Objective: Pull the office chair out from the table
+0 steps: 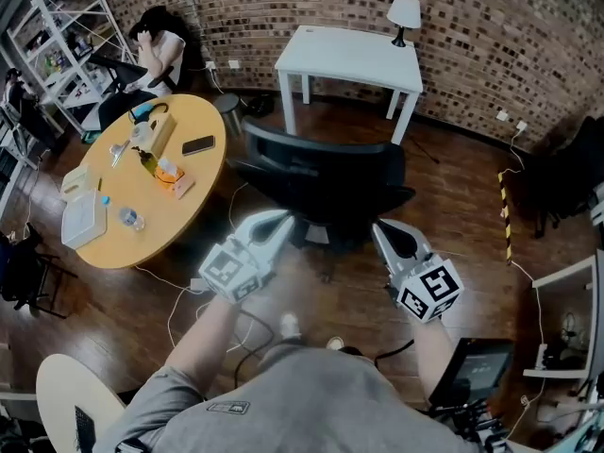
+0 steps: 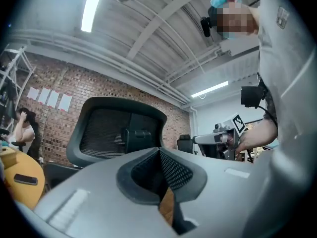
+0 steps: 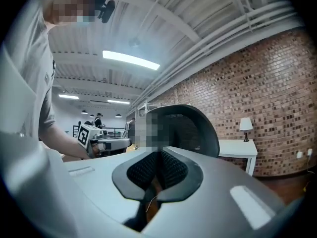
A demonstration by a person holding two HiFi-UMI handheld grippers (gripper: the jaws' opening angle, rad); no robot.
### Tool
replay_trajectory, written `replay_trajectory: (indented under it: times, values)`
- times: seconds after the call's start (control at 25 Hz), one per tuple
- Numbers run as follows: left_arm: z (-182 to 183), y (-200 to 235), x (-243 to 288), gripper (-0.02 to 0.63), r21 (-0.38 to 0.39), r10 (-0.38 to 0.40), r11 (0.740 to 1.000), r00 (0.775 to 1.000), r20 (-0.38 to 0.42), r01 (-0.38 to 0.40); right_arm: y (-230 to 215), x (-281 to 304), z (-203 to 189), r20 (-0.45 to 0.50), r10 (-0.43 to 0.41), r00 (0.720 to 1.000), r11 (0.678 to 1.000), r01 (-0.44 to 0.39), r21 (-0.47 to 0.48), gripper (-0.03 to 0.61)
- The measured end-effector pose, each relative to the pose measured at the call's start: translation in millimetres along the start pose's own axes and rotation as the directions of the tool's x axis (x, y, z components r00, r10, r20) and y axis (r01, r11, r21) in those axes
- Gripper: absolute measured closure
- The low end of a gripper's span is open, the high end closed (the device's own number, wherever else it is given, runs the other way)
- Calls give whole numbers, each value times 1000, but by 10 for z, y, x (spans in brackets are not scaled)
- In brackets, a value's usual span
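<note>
In the head view the black office chair (image 1: 321,173) stands on the wooden floor in front of the white table (image 1: 351,57), its mesh backrest turned toward me. My left gripper (image 1: 280,223) is held level just short of the backrest's left side. My right gripper (image 1: 381,230) is level near its right side. Both are shut with nothing between the pads, and neither touches the chair. The left gripper view shows the left gripper (image 2: 159,155) before the backrest (image 2: 114,128). The right gripper view shows the right gripper (image 3: 159,157) before the chair (image 3: 190,128) and the white table (image 3: 238,148).
A round wooden table (image 1: 118,243) with a phone, a bottle and boxes stands at the left. A seated person (image 1: 162,50) and shelves (image 1: 57,45) lie beyond it. Cables (image 1: 175,300) trail on the floor. A lamp (image 1: 404,12) stands on the white table.
</note>
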State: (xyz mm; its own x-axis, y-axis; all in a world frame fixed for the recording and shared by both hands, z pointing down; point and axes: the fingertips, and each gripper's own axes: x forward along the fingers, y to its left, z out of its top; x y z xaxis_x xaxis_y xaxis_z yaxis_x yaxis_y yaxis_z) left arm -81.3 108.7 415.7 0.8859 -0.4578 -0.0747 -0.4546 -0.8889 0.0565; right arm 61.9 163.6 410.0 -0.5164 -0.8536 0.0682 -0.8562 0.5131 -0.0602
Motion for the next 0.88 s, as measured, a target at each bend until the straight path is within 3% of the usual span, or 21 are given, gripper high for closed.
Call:
replay_trajectory:
  times: [0.28,0.88]
  values:
    - [40,-418,17,612,29,-4,1000,1000,6,4,258,-99,15,-2,88,996,995,-88,-47,565]
    - [114,-478,-14,612,53,18,998,999,42,-20,376,-111,61,10,132,991,987,-131,-92,566]
